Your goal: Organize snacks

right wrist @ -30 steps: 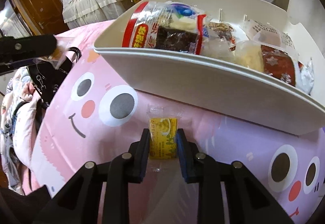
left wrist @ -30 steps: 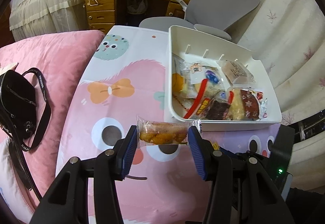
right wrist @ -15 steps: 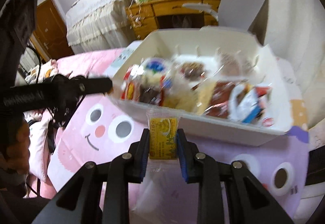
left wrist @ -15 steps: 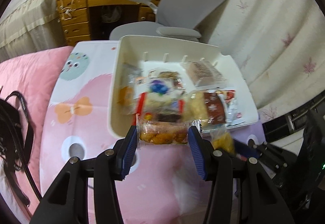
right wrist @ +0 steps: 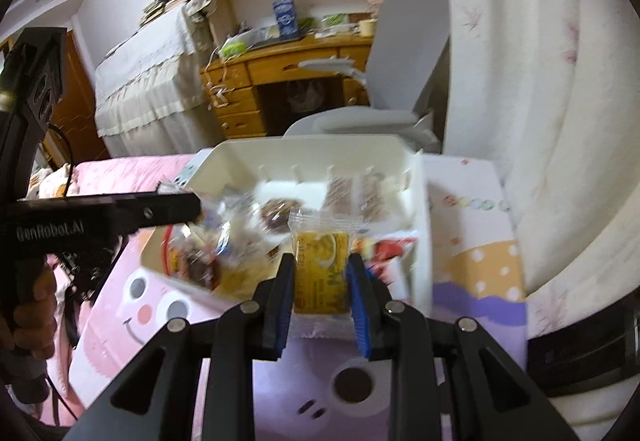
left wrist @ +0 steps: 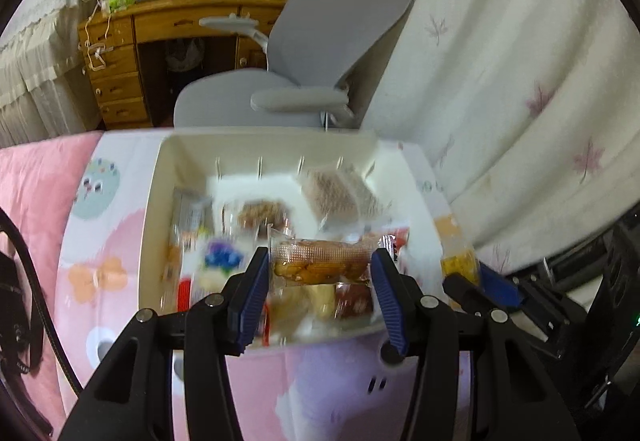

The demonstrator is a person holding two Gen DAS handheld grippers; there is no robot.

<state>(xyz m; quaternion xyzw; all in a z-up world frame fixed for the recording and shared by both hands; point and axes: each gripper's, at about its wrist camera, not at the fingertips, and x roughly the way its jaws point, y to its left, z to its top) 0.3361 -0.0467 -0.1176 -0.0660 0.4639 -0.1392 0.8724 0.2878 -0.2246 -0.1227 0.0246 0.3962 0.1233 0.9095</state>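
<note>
Both hands are mid-delivery, each carrying one snack over the white bin [left wrist: 152,209] that sits in the middle of both views. The left gripper [left wrist: 320,273] is pinching a clear packet of orange-brown pieces [left wrist: 320,261] by its two ends, held above the near half of the bin. The right gripper [right wrist: 320,273] is clamped on a small yellow packet [right wrist: 320,269], hanging over the bin's near right part; in the left view that same packet shows at the right edge of the frame. The bin already holds a heap of wrapped snacks, blurred here, so I'd judge the sorting is well along and the step in hand is dropping these two in. The next move calls for lowering each packet inside the walls and letting the fingers spread, ideally over the barer patch toward the back. The bin rests on a pink cartoon-printed bedspread [right wrist: 132,305], a soft surface, so it could tip if pushed. Behind stand a grey office chair [left wrist: 340,25], a wooden desk [left wrist: 160,25] at upper left, and pale curtains [left wrist: 520,61] on the right.
</note>
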